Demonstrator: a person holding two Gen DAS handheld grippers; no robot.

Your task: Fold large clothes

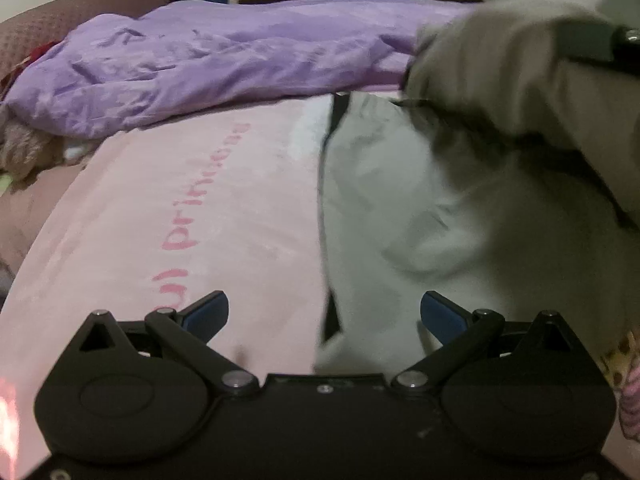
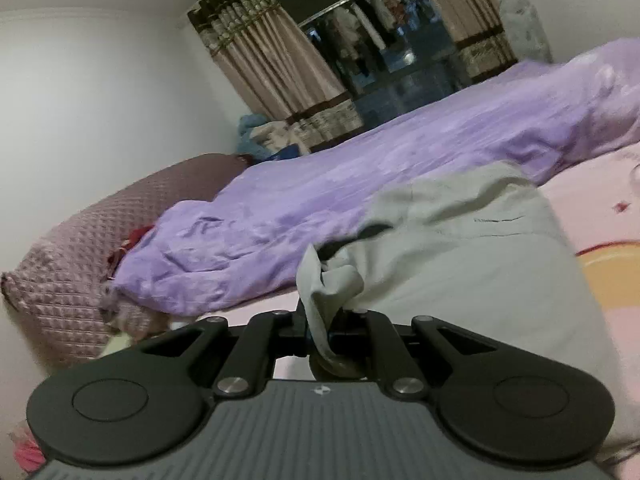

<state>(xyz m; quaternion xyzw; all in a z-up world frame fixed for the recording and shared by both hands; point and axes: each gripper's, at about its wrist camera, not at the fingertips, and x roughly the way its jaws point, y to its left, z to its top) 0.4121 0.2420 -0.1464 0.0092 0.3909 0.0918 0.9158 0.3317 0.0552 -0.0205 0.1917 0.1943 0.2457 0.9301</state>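
A large pale grey garment (image 1: 432,208) lies on the pink bed sheet (image 1: 200,208), its left edge running down the middle of the left wrist view. My left gripper (image 1: 324,312) hovers open above that edge, nothing between its blue pads. A blurred fold of the grey garment (image 1: 500,64) is lifted at the upper right of that view. In the right wrist view my right gripper (image 2: 320,328) is shut on a bunched edge of the grey garment (image 2: 460,264), which trails off to the right over the bed.
A crumpled purple quilt (image 1: 192,64) stretches along the far side of the bed (image 2: 400,160). A quilted mauve pillow (image 2: 72,280) lies at the left. Curtains (image 2: 260,52) and a dark window stand behind. A patterned item (image 1: 624,364) shows at the right edge.
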